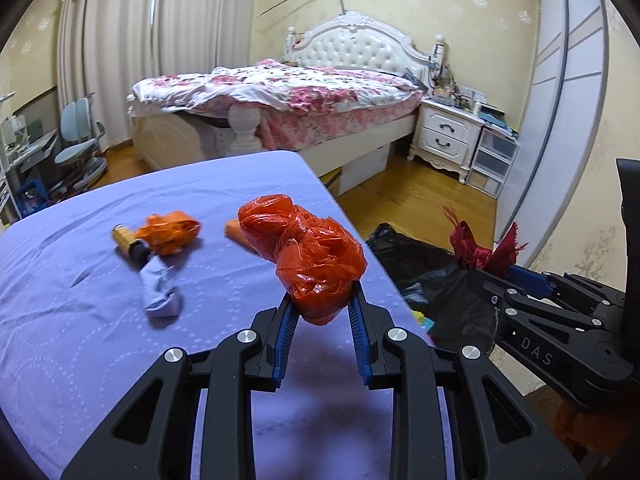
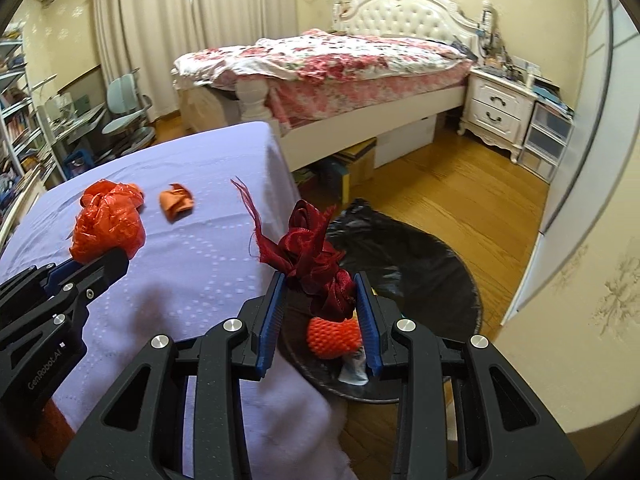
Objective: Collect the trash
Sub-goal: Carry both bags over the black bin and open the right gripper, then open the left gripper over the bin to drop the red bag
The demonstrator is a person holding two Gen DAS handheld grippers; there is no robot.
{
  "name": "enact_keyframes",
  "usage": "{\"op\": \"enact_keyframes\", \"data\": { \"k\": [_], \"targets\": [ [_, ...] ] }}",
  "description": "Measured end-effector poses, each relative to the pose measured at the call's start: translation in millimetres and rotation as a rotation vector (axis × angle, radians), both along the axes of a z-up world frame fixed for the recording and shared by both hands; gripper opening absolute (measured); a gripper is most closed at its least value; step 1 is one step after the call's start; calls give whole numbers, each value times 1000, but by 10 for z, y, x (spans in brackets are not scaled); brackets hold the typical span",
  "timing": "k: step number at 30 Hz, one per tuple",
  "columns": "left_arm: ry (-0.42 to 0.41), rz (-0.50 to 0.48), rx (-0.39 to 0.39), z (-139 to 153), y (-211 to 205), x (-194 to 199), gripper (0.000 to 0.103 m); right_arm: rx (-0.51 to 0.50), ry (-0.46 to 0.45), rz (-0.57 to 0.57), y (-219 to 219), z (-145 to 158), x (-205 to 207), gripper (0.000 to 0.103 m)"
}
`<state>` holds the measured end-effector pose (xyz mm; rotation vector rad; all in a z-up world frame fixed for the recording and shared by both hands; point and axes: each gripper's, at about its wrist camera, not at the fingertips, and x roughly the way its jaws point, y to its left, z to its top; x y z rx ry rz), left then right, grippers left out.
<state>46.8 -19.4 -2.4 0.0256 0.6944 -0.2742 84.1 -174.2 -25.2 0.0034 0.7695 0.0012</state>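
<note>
Trash bin lined in black plastic (image 2: 440, 264) sat directly below the right gripper (image 2: 320, 292), which clamped crumpled dark-red ribbon (image 2: 316, 256); the left gripper (image 1: 322, 304) pinched a knotted orange plastic bag (image 1: 308, 248).

On my left wrist feed, the right gripper (image 1: 486, 268) carries the white letters "DAS" on its black arm, just behind the dark red ribbon (image 1: 480, 248) it pinches. On my right wrist feed, the left gripper (image 2: 120, 258) shows "GenRobot.AI" along its black body. I can read nothing else.
</note>
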Motion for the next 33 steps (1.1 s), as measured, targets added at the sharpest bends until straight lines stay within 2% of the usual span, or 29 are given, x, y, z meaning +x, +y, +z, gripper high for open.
{"op": "enact_keyframes", "data": {
  "k": [8,17,33],
  "targets": [
    [7,-65,14,-44,-379,145,28,6,-9,-76,-361,-36,32,34],
    [15,-92,41,-117,-649,284,28,32,2,-146,-695,-128,81,34],
    [27,-113,90,-208,-939,381,28,55,10,-173,-888,-206,156,34]
  ]
}}
